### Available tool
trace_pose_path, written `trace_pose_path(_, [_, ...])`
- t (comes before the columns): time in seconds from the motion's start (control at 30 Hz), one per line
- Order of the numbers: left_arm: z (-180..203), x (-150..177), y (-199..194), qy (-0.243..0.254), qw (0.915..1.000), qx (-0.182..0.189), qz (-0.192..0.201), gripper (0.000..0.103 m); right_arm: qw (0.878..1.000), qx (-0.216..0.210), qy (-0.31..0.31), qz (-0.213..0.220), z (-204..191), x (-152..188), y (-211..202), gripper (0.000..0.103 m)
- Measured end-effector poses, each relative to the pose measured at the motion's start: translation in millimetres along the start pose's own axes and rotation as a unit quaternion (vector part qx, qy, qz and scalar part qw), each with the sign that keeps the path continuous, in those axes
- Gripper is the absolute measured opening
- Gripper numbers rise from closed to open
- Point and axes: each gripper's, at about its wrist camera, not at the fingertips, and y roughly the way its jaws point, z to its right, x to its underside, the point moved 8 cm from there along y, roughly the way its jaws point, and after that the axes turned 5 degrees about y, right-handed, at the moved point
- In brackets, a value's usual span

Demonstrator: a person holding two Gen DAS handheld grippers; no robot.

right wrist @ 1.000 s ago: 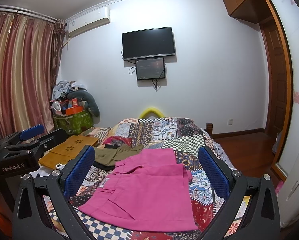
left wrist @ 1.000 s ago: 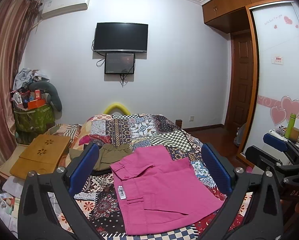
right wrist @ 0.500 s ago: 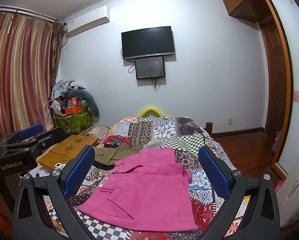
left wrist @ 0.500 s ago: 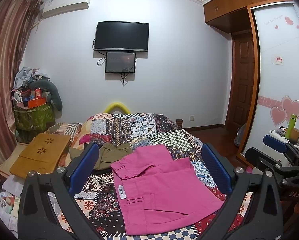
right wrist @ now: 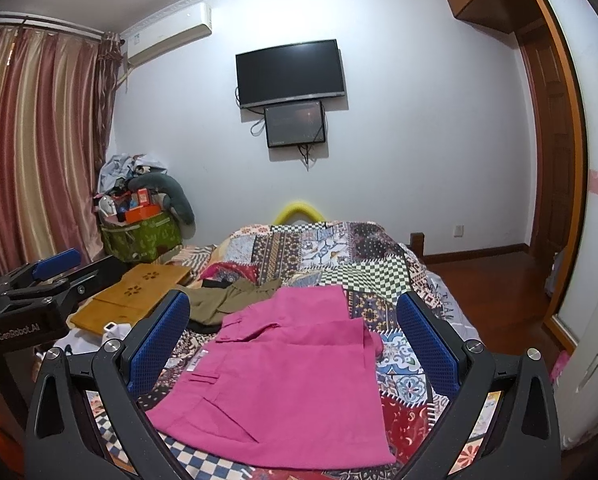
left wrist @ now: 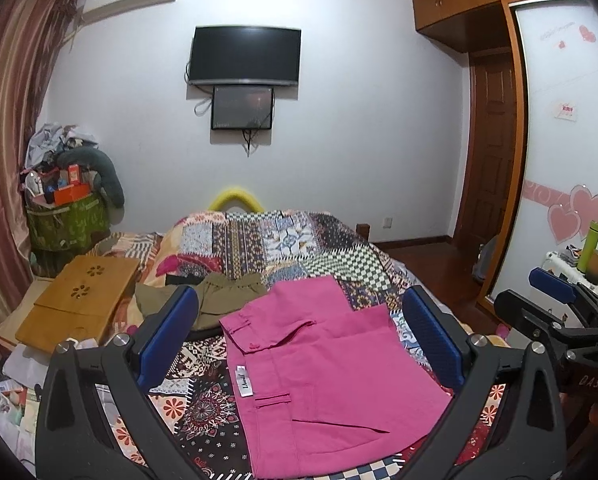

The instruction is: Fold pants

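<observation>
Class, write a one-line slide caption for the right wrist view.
Open right gripper hovers above folded pink cotton pants on a patchwork quilt, olive garment beyond.

Olive garment (left wrist: 227, 300) partly hidden behind left tongs finger (left wrist: 167, 336); label text (left wrist: 244, 382) unreadable

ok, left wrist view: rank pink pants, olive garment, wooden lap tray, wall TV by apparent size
1. pink pants, by far the largest, and nearest the camera
2. wooden lap tray and wall TV, too close to rank
3. olive garment, smallest, partly hidden by the left gripper finger
</observation>
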Motion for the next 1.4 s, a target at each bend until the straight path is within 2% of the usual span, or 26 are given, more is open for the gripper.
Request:
trace_pose_path(0.3, [-20.9, 19.9, 75.2, -0.002, 0.9977, -0.013, -0.066, 0.103, 0.999, 0.008, 0.017, -0.042, 24.9, 14.1, 39.4, 0.103])
trace_pose_path(0.53, [-47.9, 51.0, 141.3, 0.013, 0.9891, -0.026, -0.144, 0.103, 0.995, 0.043, -0.006, -0.095, 61.8, 41.8, 84.5, 0.103])
trace_pose_path(0.57, [-51.8, 56.4, 150.3, 0.017, 0.9873, -0.025, -0.156, 0.1, 0.993, 0.048, -0.006, -0.105, 68.1, 46.3, 90.1, 0.103])
trace_pose_path(0.73, [-72.2, 84.2, 191.9, 0.016, 0.9745, -0.008, -0.224, 0.092, 0.983, 0.05, 0.01, -0.178, 97.0, 74.2, 120.2, 0.103])
trace_pose_path(0.9, [-83.3, 123.0, 225.8, 0.004, 0.9515, 0.018, -0.307, 0.083, 0.972, 0.035, 0.018, -0.232, 106.6, 94.8, 141.8, 0.095])
trace_pose_path(1.03, [-75.5, 148.4, 238.5, -0.008, 0.9355, 0.046, -0.35, 0.081, 0.963, 0.013, 0.025, -0.266, 108.8, 109.9, 163.5, 0.086])
trace_pose_path(1.2, [-63.6, 171.7, 249.0, -0.025, 0.9207, 0.078, -0.382, 0.08, 0.955, -0.017, 0.035, -0.295, 105.2, 119.7, 185.9, 0.077])
trace_pose_path(1.33, [-56.5, 179.8, 251.8, -0.049, 0.9174, 0.106, -0.38, 0.079, 0.945, -0.038, 0.03, -0.323, 98.0, 130.0, 205.3, 0.073])
trace_pose_path(1.4, [-55.1, 179.6, 252.6, -0.054, 0.9172, 0.111, -0.379, 0.078, 0.934, -0.05, 0.033, -0.351, 94.6, 143.2, 214.9, 0.069])
